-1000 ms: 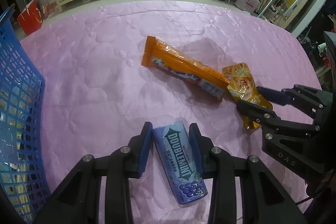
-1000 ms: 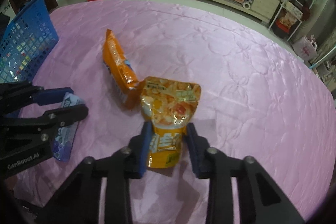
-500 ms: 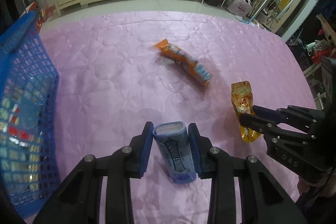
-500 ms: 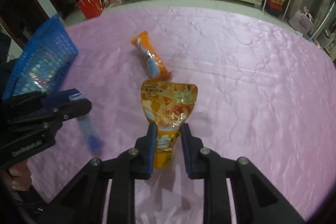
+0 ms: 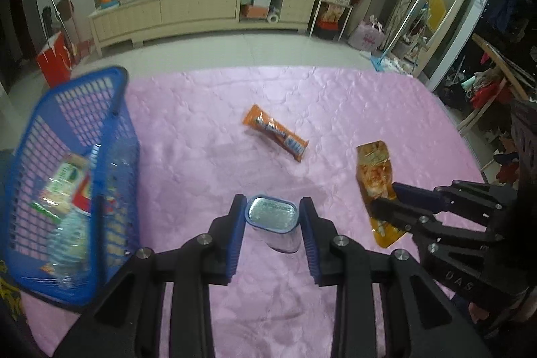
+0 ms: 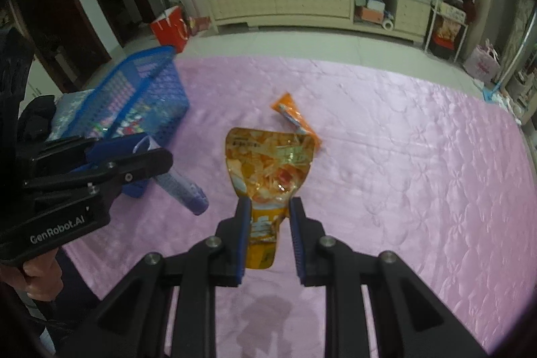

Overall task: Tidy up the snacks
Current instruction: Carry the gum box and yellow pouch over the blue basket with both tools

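Both snacks lifted off the bed [image 5: 335, 109] since a second ago: gum tin [image 5: 272, 217] pinched by left gripper [image 5: 272, 235], chip pouch [image 6: 268, 170] by right gripper [image 6: 268, 234]; blue basket [image 5: 110, 123] presumably next.

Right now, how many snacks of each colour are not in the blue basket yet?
Orange: 2, the long orange snack bar lying on the pink cover and the orange chip pouch held in the right gripper.
Blue: 1, the blue gum bottle held in the left gripper.
Total: 3
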Demonstrator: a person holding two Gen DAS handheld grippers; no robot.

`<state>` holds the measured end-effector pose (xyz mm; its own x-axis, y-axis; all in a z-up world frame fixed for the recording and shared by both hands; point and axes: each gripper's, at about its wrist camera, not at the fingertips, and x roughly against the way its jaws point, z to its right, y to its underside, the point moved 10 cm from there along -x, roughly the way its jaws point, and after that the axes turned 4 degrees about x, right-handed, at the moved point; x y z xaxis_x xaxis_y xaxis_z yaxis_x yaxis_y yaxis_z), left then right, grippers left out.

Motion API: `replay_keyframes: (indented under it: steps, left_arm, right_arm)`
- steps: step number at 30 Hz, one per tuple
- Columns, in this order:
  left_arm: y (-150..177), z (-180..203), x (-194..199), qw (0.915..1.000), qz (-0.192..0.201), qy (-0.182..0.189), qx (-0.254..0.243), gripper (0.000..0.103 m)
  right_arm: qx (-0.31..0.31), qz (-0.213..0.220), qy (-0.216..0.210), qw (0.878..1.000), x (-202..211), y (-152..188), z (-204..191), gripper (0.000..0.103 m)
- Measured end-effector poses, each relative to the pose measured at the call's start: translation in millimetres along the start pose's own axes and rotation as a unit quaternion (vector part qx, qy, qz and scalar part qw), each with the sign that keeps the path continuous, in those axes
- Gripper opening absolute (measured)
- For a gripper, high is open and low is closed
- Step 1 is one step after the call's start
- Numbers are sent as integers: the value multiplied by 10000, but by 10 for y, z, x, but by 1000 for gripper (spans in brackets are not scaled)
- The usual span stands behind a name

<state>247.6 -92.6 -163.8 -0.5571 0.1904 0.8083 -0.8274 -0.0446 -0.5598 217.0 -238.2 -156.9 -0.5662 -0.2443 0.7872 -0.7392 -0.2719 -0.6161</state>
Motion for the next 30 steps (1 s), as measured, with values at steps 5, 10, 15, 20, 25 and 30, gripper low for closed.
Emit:
replay_keyframes:
  steps: [5, 10, 15, 20, 25, 30]
  left_arm:
    - [-69, -163, 321, 9996, 266, -78, 22, 30]
    - [-117, -554, 607, 9985, 464, -209, 216, 30]
    - [-123, -914, 863, 9966, 607, -455, 324, 30]
    - [-116, -1267, 1020, 9941, 684, -666, 513, 30]
    - [-88, -1653, 1093, 9915, 704, -781, 771, 30]
    - [-69, -1851, 1073, 9908, 669, -820, 840, 30]
  right_arm:
    - [164, 120, -106, 9997, 88, -123, -294, 27]
    - [292, 224, -298, 9989, 143, -238, -598, 7]
    - [509, 274, -507, 9970, 13, -382, -984, 6]
    - [708, 228, -706, 9947, -113, -458, -1322, 5]
    - [914, 408, -794, 9918, -59, -687, -1603, 6]
    - [997, 410, -810, 9909, -163, -895, -1779, 6]
